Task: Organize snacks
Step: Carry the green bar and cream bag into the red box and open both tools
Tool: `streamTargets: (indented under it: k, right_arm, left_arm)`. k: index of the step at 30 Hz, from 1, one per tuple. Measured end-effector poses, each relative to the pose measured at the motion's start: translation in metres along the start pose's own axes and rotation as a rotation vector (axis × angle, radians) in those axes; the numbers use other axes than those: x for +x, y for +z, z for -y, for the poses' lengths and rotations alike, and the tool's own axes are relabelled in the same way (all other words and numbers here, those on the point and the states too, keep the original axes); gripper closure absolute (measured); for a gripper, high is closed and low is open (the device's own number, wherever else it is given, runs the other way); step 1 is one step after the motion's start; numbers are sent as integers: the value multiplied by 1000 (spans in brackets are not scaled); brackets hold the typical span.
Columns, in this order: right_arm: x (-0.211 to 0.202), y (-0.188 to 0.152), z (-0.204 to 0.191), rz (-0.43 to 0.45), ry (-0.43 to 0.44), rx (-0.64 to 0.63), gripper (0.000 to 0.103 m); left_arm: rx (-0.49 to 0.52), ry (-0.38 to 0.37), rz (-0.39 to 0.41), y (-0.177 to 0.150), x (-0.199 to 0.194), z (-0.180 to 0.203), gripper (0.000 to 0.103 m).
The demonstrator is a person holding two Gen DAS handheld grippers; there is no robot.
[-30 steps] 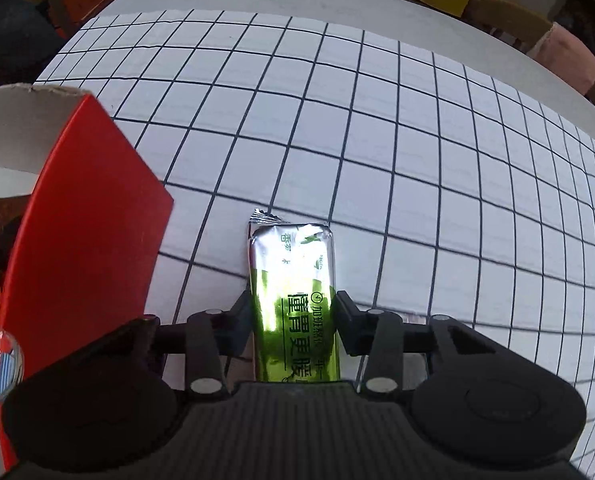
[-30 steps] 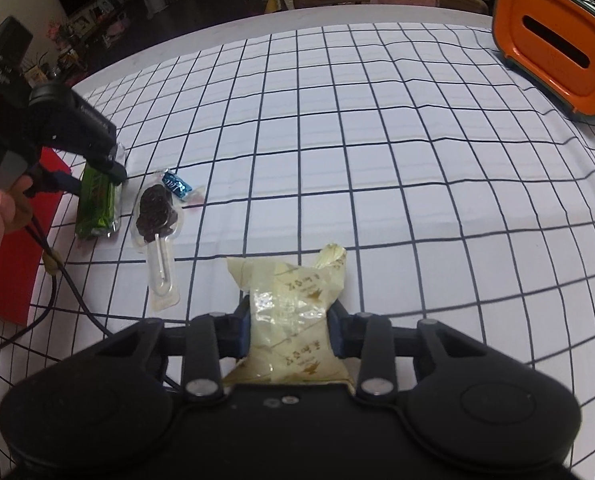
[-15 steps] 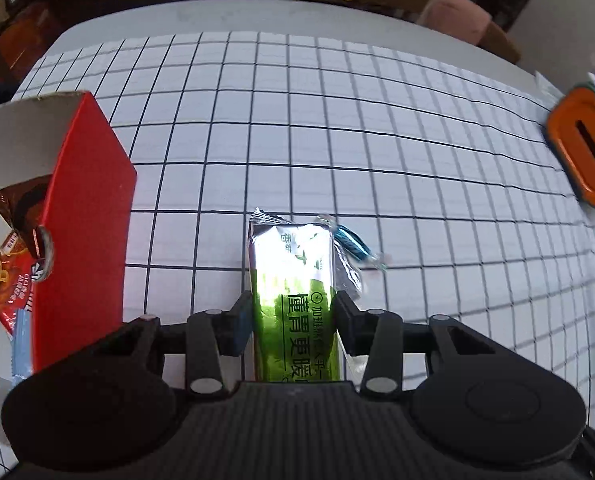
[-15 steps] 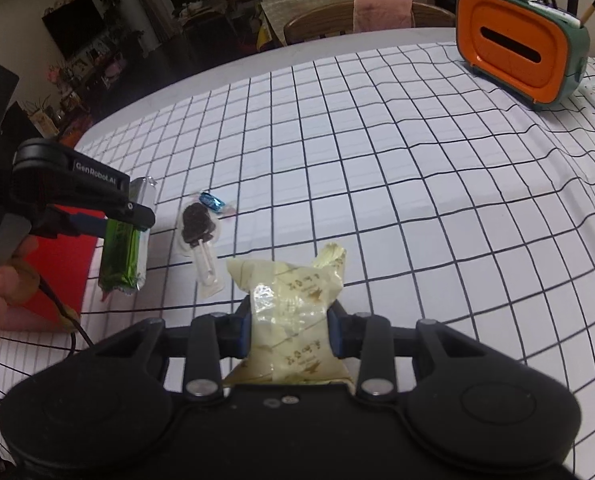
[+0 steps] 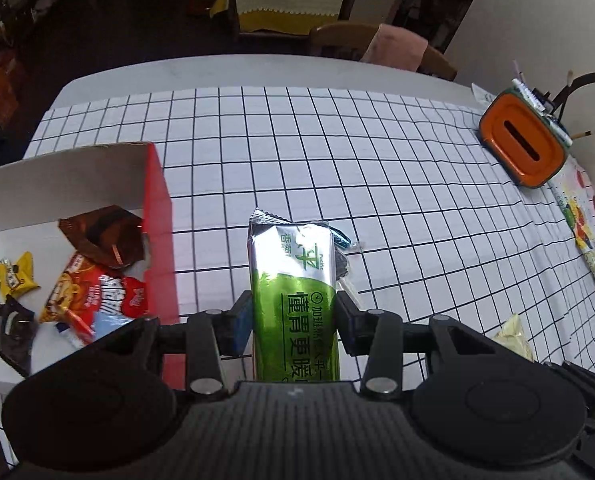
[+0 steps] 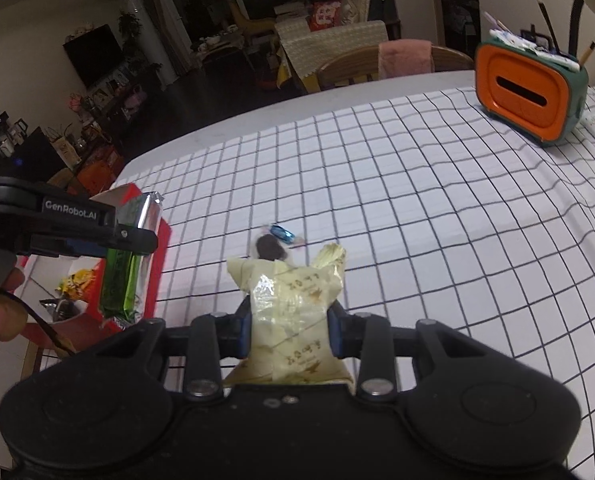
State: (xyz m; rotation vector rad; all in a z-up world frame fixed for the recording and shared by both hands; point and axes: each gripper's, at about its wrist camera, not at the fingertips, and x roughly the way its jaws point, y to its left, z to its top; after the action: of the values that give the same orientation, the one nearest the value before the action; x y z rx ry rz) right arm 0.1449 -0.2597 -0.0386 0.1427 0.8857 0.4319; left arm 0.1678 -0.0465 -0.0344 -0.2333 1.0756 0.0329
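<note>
Partly hidden behind pale packet: dark snack

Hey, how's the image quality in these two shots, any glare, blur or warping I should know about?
Left wrist view: bright glare whitens the top of the green snack bar, and the tablecloth grid bows from the fisheye lens. Right wrist view: dimmer, the room behind is dark, the pale yellow snack packet looks soft, and the grid curves strongly toward the right edge.
</note>
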Motion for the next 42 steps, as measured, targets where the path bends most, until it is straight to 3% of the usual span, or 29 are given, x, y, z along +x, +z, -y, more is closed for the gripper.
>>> streamTargets:
  k: [12, 24, 33, 42]
  right_arm:
    - [12, 8, -87, 19, 79, -114, 69]
    - [52, 13, -179, -1, 127, -247, 69]
    - [96, 15, -232, -38, 114, -318, 69]
    - [133, 4, -266, -103, 104, -412, 69]
  left_arm:
    - [-35, 11, 57, 1, -50, -95, 61]
    - [-120, 125, 111, -3, -75, -194, 61]
    - [-84, 224, 90, 7, -66, -247, 61]
    - [-23, 294, 24, 13, -28, -276, 61]
